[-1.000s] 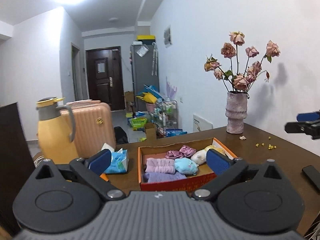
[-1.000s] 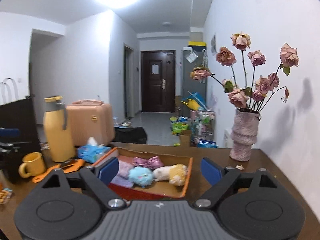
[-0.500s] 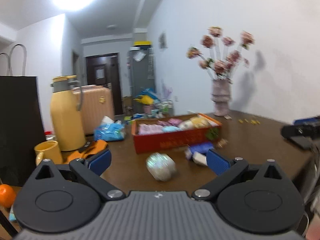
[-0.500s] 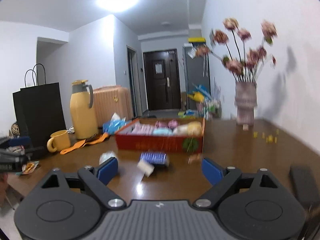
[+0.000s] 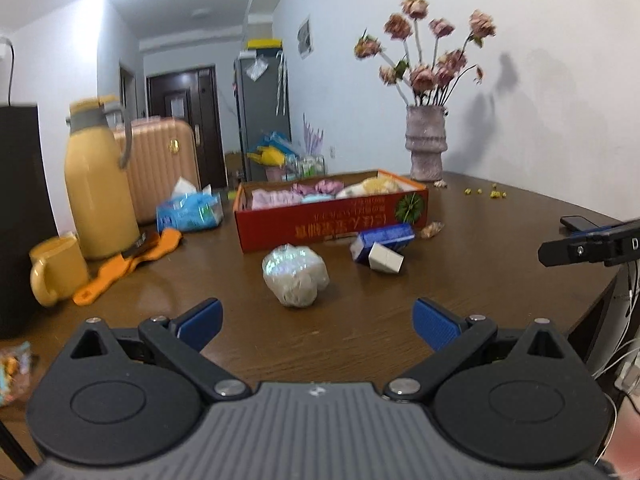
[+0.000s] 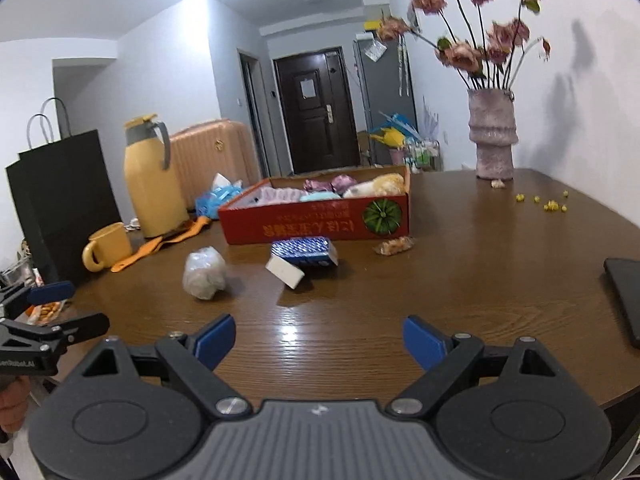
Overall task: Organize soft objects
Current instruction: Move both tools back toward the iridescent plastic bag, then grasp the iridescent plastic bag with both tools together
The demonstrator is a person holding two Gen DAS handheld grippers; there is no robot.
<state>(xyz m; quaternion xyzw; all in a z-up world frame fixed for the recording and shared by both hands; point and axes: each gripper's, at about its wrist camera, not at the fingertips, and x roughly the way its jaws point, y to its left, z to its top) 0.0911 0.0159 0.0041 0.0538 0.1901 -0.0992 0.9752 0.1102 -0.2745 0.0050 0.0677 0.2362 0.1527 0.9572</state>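
That plastic-wrapped plush (image 5: pixel 295 276) sitting mid-frame on the desk (image 5: pixel 480 280) is probably super light and squishy, but the shiny wrap looks slippery, so I'd pinch it across the fat middle, not the crinkly top. It's a beige lump in clear, glossy film, lying in front of the red box (image 5: pixel 332 220) of soft toys. Left claw (image 5: pixel 316 322) and right claw (image 6: pixel 318 340) are both spread wide, holding nothing.

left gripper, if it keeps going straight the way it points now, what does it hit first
Most likely the plastic-wrapped bundle lying on the table, which sits almost centred ahead of the open left gripper. Nothing lies between them. Since the gripper tilts downward, it might meet the bare tabletop just short of the bundle; depth is unclear.
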